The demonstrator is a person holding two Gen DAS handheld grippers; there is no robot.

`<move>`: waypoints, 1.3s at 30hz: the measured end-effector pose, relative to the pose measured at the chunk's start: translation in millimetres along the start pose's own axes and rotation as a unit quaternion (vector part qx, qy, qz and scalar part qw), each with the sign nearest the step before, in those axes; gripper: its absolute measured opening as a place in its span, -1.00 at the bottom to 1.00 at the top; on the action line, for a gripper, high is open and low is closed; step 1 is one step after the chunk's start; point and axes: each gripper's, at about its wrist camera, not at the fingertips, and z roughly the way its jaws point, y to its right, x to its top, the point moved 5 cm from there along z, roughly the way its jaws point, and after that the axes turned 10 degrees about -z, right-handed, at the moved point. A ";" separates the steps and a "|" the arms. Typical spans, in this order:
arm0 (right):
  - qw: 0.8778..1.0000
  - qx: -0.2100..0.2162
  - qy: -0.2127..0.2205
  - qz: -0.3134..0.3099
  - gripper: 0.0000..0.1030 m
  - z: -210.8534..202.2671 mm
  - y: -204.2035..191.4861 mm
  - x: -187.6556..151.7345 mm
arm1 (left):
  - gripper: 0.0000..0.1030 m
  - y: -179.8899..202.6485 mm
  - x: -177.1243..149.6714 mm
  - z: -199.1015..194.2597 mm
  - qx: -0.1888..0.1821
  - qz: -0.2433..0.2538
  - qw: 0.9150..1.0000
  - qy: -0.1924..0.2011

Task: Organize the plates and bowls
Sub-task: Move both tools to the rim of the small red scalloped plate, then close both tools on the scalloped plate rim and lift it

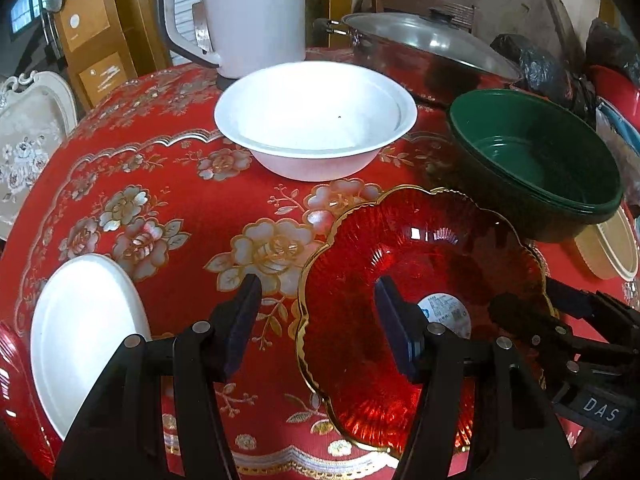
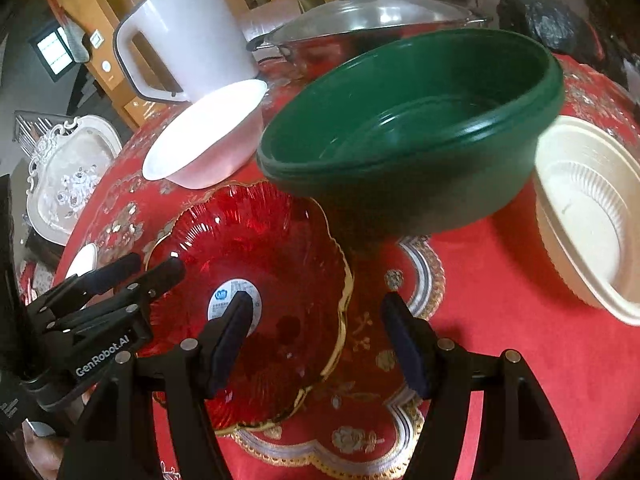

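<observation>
From my remote feed, left to right: a white plate [image 1: 84, 336] at the table [image 1: 192, 208] edge, my left gripper [image 1: 316, 320] with fingers spread, straddling the scalloped red glass dish [image 1: 420, 280], which lies flat, mouth up. My right gripper [image 2: 316, 336] gapes likewise; the green bowl [image 2: 412, 120] seemingly touches the dish.

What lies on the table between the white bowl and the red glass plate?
Nothing: in the left wrist view only bare floral tablecloth separates the white bowl from the red glass plate. The green bowl sits off to the right.
</observation>
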 end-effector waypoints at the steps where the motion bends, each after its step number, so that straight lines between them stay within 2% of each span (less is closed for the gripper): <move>1: 1.000 0.001 0.001 -0.004 0.31 1.0 0.3 1.5 | 0.15 0.2 -0.1 2.9 -0.005 -0.003 1.000 -0.008; 4: 1.000 0.001 0.003 -0.016 0.29 3.3 -1.4 4.8 | 0.15 2.5 -2.4 8.6 -0.023 -0.010 0.999 -0.024; 7: 1.000 0.004 0.008 -0.025 0.12 5.7 -3.8 7.0 | 0.10 5.1 -5.8 11.1 -0.027 -0.007 0.999 -0.028; 8: 1.000 0.008 0.009 -0.026 0.01 6.4 -4.4 7.9 | -0.10 6.6 -6.9 10.4 -0.023 -0.001 0.999 -0.023; 9: 1.000 0.012 0.009 -0.026 -0.02 7.1 -4.8 7.9 | -0.18 8.2 -7.4 9.2 -0.027 0.001 0.999 -0.019; 10: 1.000 0.011 0.009 -0.028 -0.12 7.4 -5.3 8.0 | -0.19 7.9 -7.8 8.8 -0.024 -0.001 1.000 -0.019; 14: 0.999 -0.003 0.009 -0.041 -0.16 7.6 -8.9 6.8 | -0.40 3.8 -9.2 7.1 -0.021 -0.003 1.000 -0.013; 27: 0.999 -0.016 0.018 -0.025 -0.10 -5.6 -18.9 -2.8 | -0.42 -4.0 -18.2 -12.7 -0.024 -0.018 0.999 -0.019; 34: 0.999 -0.014 0.037 -0.034 -0.10 -25.4 -36.1 7.8 | -0.42 -19.7 -6.8 -45.3 -0.028 -0.028 0.999 0.005; 39: 0.997 -0.004 0.053 -0.055 -0.10 -38.6 -62.2 19.3 | -0.42 -48.6 -3.6 -69.8 -0.023 -0.051 0.998 0.021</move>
